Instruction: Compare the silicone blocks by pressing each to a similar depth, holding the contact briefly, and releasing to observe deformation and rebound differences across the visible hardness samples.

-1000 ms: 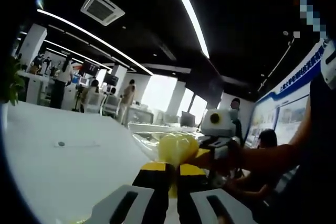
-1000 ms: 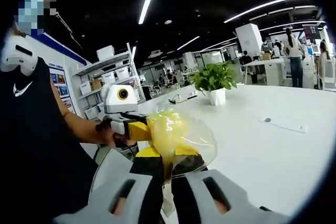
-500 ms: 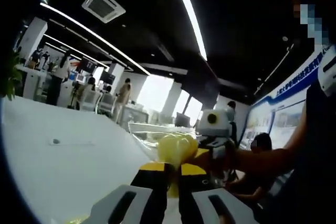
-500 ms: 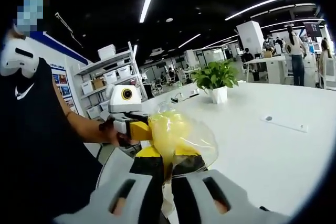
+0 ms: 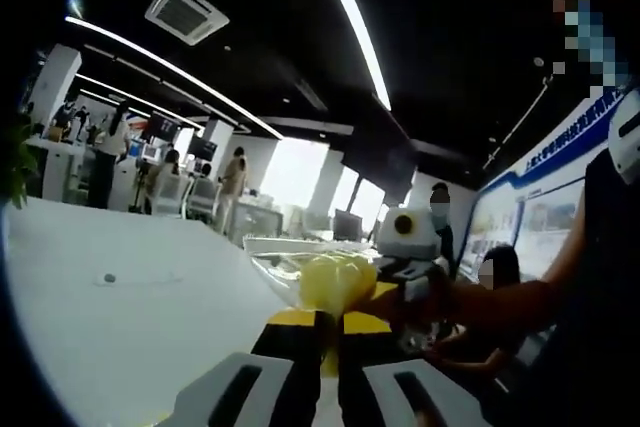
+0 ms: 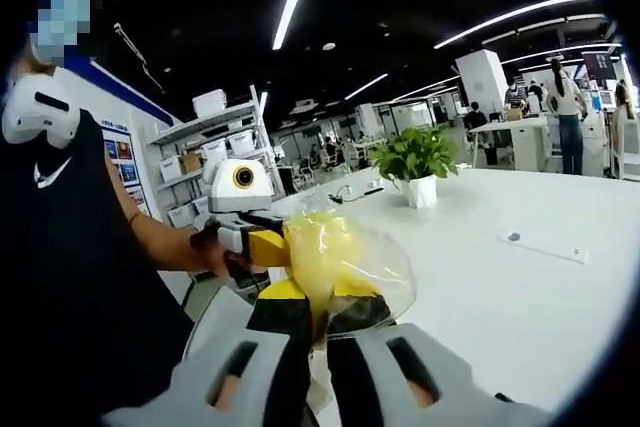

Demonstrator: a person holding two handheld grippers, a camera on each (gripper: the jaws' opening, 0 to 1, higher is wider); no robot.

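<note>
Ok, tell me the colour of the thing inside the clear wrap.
Yellow; the lump in the clear wrap shows best in the right gripper view.

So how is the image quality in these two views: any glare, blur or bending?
Left gripper view: dim and soft, bright window blown out, ceiling light strip bowed. Right gripper view: sharper, glare on the clear plastic bag of yellow pieces, white table edge curved.
</note>
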